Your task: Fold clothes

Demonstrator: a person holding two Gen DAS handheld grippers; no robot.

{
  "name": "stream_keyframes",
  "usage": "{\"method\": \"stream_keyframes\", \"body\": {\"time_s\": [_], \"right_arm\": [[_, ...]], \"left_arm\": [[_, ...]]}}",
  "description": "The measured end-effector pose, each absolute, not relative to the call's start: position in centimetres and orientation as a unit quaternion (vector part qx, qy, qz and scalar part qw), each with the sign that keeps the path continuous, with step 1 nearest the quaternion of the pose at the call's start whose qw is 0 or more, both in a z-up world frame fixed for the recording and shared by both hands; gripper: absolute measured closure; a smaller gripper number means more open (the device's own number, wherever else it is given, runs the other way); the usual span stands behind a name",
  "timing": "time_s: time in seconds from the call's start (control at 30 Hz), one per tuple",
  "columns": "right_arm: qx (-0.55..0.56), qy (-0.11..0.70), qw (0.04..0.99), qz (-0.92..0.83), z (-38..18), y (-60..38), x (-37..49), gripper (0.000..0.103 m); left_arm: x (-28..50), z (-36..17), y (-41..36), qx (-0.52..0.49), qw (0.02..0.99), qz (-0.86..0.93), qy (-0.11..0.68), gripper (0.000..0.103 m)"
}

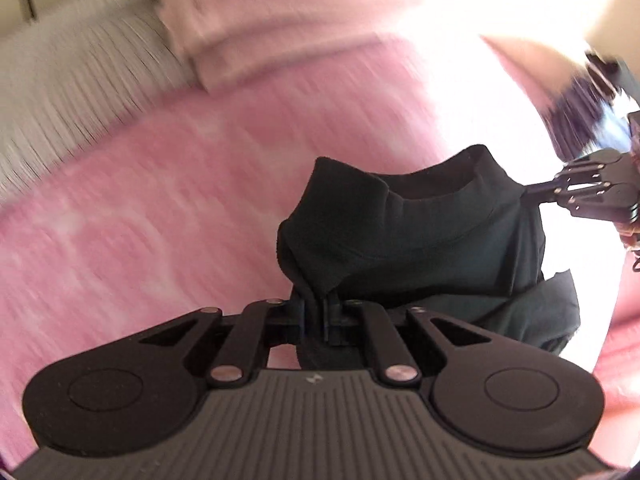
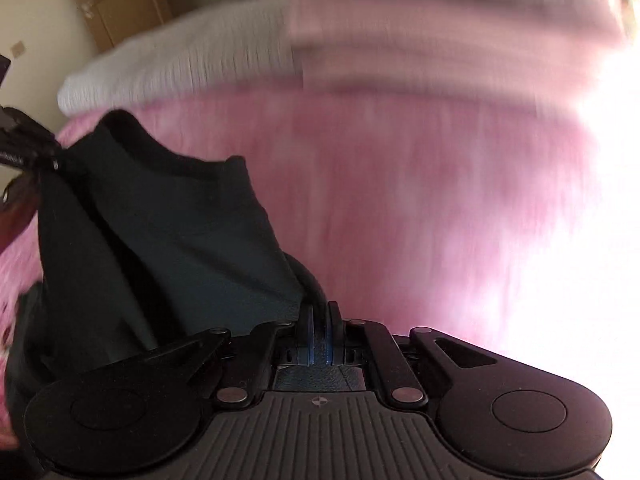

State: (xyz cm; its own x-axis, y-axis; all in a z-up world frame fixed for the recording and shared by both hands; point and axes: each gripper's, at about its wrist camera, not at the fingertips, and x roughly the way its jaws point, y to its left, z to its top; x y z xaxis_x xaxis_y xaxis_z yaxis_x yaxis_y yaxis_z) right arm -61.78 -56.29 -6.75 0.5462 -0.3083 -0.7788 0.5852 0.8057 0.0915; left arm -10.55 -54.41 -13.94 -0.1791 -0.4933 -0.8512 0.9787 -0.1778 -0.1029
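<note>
A: Start close in. What has the left gripper (image 1: 322,316) got?

B: Its jaws are pinched together on a bunched fold of the dark green garment (image 1: 420,240). The cloth rises straight out from between the fingers.

A: And the right gripper (image 2: 319,320)?

B: The same. Its blue-edged fingers (image 2: 308,332) are closed tight on another edge of that garment (image 2: 160,240). In the left wrist view you can see it (image 1: 536,194) off to the right, biting the shirt near the collar.

A: So the garment hangs between the two?

B: Yes, stretched and draped between both grippers, its ribbed neckline (image 1: 440,184) facing up and open. The lower part sags in loose folds toward the pink bedspread (image 1: 180,208) under it; whether it touches I cannot tell.

A: What lies beyond?

B: The pink spread runs on, badly blurred. Farther back a pale pink folded blanket (image 2: 440,40) sits on it, with a white ribbed pillow (image 2: 180,68) just beside it. Behind those stand a cream wall and a wooden door (image 2: 120,0). The right side of both views is washed out by bright light.
</note>
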Motion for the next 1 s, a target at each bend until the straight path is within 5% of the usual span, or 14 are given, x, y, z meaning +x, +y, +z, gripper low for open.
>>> {"method": "stream_keyframes", "body": {"time_s": [0.07,0.17,0.2,0.3,0.37,0.67,0.8,0.87,0.9,0.93,1.0], "right_arm": [[0.137,0.378,0.874,-0.272,-5.0,-58.4,-61.1,0.100],[0.110,0.353,0.880,-0.299,-4.5,-60.9,-59.8,0.094],[0.111,0.349,0.878,-0.309,-4.5,-61.0,-59.5,0.088],[0.126,0.340,0.871,-0.330,-4.2,-59.1,-59.8,0.046],[0.140,0.344,0.873,-0.318,-4.9,-56.8,-61.0,0.036],[0.100,0.468,0.828,-0.291,-11.7,-52.0,-65.1,0.036],[0.032,0.465,0.841,-0.274,-12.3,-52.6,-64.4,0.036],[0.016,0.477,0.840,-0.257,-13.2,-53.5,-62.5,0.038],[0.014,0.491,0.835,-0.247,-14.2,-53.8,-60.9,0.049],[0.020,0.494,0.835,-0.243,-14.3,-53.9,-61.0,0.088],[0.044,0.476,0.839,-0.258,-12.6,-53.7,-64.0,0.097]], "left_arm": [[-8.9,-13.5,-57.6,0.339,0.562,-0.677,0.333,0.095],[-6.3,-14.6,-61.3,0.352,0.606,-0.630,0.336,0.072],[-5.7,-14.8,-61.4,0.352,0.621,-0.616,0.333,0.069],[-4.9,-15.3,-59.6,0.350,0.637,-0.606,0.323,0.059],[-6.1,-16.2,-57.3,0.371,0.623,-0.618,0.304,0.051],[-22.3,-27.2,-50.0,0.522,0.414,-0.737,0.115,0.039],[-24.8,-30.8,-51.9,0.543,0.412,-0.725,0.096,0.056],[-24.7,-30.7,-52.4,0.539,0.424,-0.720,0.109,0.056],[-24.4,-30.5,-52.5,0.539,0.429,-0.716,0.115,0.056],[-24.2,-30.0,-52.6,0.539,0.431,-0.714,0.116,0.056],[-23.9,-29.1,-52.7,0.539,0.435,-0.712,0.115,0.056]]}}
